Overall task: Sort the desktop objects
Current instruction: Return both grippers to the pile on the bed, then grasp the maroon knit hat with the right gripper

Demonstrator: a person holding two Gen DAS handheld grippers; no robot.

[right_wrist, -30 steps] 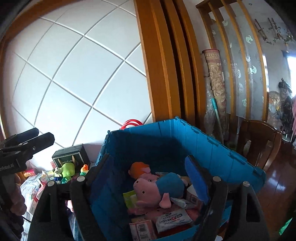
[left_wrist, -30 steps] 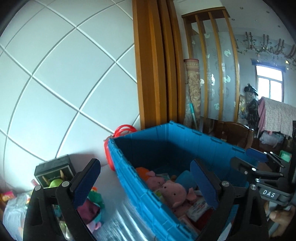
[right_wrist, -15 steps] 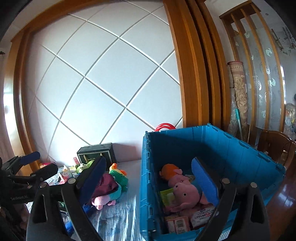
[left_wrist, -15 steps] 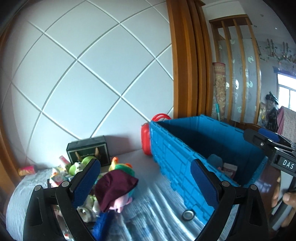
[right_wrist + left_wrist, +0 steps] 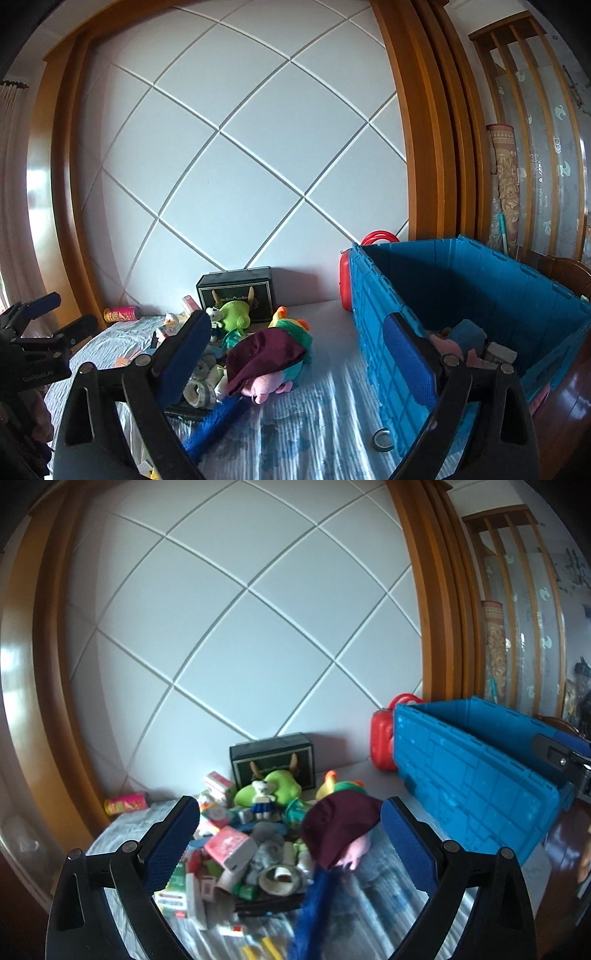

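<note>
Both claws stand wide open and hold nothing. Between and just ahead of the left gripper (image 5: 290,834) fingers lies the heap of small clutter still to be sorted, and at its right edge the pink plush pig in a maroon cap (image 5: 341,832) sits close to the inner face of the right-hand finger. From the right gripper (image 5: 295,354) the same pig (image 5: 266,363) lies ahead and a little left of centre, beside the left finger, while the blue crate (image 5: 373,325) stands to its right, the right finger overlapping the crate's near wall in the picture. The pig lies on its side, its long axis running roughly across both claws' line of sight, its maroon end toward the far left and its pink end toward the near right as the right wrist sees it. A judgement: the left claw is the nearer and better centred on the heap, so the next pick most likely falls to it, with the crate well off to its right. Soft plush should squash under the pads.
</note>
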